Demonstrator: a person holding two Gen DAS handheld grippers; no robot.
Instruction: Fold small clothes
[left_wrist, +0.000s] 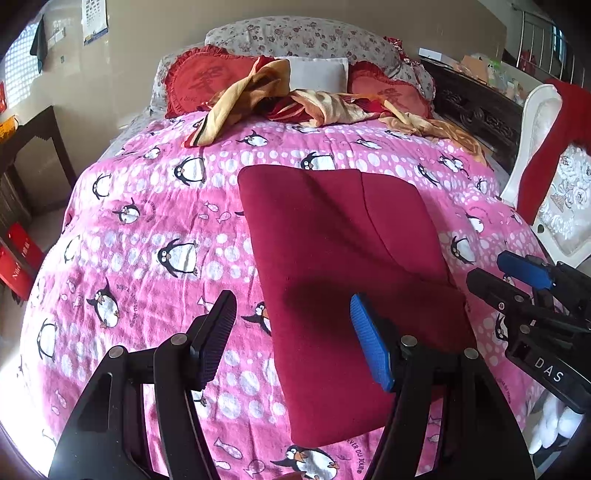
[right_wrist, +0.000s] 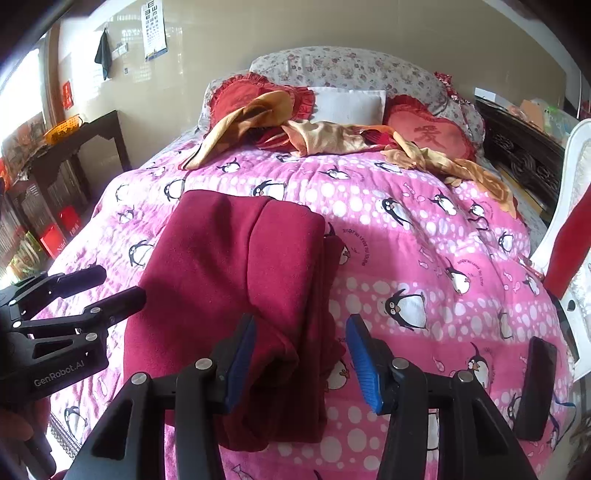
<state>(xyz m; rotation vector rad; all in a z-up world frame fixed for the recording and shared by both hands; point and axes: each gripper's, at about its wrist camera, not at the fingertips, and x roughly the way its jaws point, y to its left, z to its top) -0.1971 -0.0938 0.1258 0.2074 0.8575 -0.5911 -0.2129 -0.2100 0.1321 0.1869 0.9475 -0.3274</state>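
Note:
A dark red garment (left_wrist: 343, 266) lies folded into a long rectangle on the pink penguin bedspread (left_wrist: 147, 236); it also shows in the right wrist view (right_wrist: 236, 288). My left gripper (left_wrist: 291, 339) is open and empty, hovering over the garment's near left edge. My right gripper (right_wrist: 301, 354) is open and empty above the garment's near right edge, where a loose layer (right_wrist: 321, 295) sticks out. The right gripper also shows in the left wrist view (left_wrist: 509, 273), and the left gripper in the right wrist view (right_wrist: 110, 286).
Crumpled yellow and red cloth (left_wrist: 295, 99) and red heart cushions (left_wrist: 199, 81) lie at the head of the bed. A black phone (right_wrist: 535, 384) lies on the bedspread near the right edge. A white chair (left_wrist: 546, 177) stands at the right, a dark table (right_wrist: 85, 147) at the left.

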